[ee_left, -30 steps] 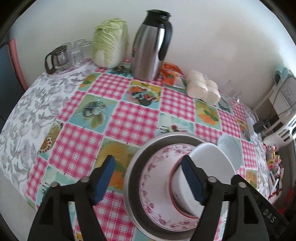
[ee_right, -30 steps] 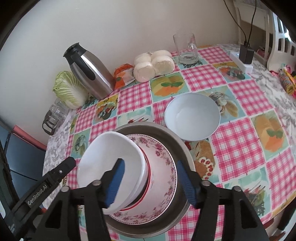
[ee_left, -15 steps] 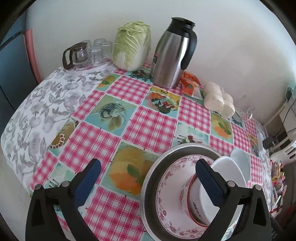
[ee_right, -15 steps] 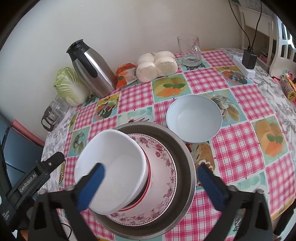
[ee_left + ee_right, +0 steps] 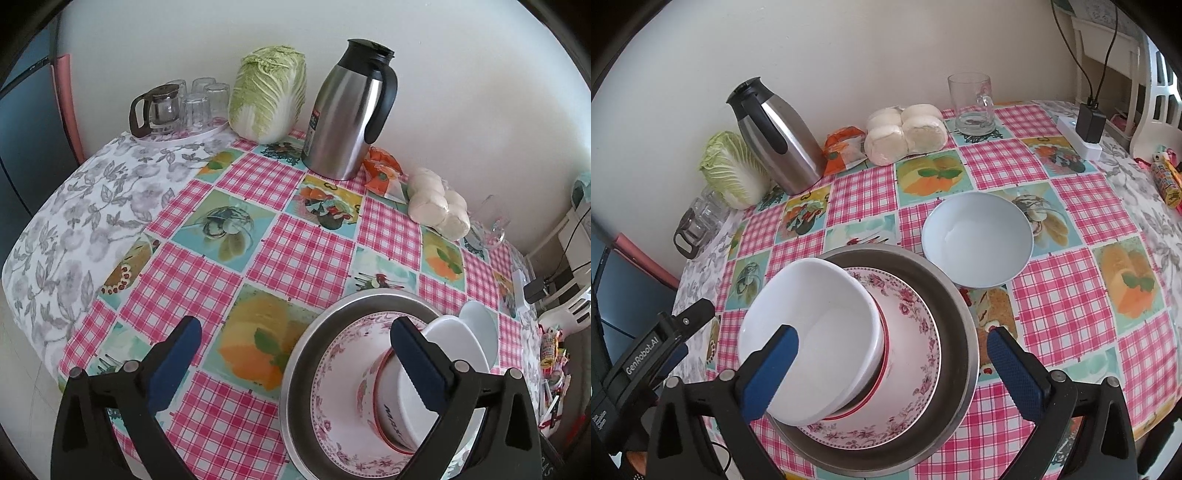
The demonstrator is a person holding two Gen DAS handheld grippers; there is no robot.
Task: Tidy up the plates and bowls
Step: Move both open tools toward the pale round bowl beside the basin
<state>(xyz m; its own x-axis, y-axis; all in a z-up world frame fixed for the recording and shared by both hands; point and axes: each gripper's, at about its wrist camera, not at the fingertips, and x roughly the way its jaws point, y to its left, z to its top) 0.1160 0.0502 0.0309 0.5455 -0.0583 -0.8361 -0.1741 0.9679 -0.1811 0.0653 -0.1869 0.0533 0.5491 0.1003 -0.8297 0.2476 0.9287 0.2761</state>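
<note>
Even, soft daylight in both views; shadows faint. Mild glare on the steel jug [image 5: 345,110]. Focus sharp at centre. Strong fisheye bending, with black vignette at every corner.

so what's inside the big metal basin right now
A floral plate lies in the metal basin, with a red-rimmed bowl and white bowl tilted on top. The basin's floor is covered.

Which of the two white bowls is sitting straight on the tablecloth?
The pale white bowl beside the metal basin. The other white bowl sits tilted in a red-rimmed bowl, stacked on the floral plate inside that basin.
</note>
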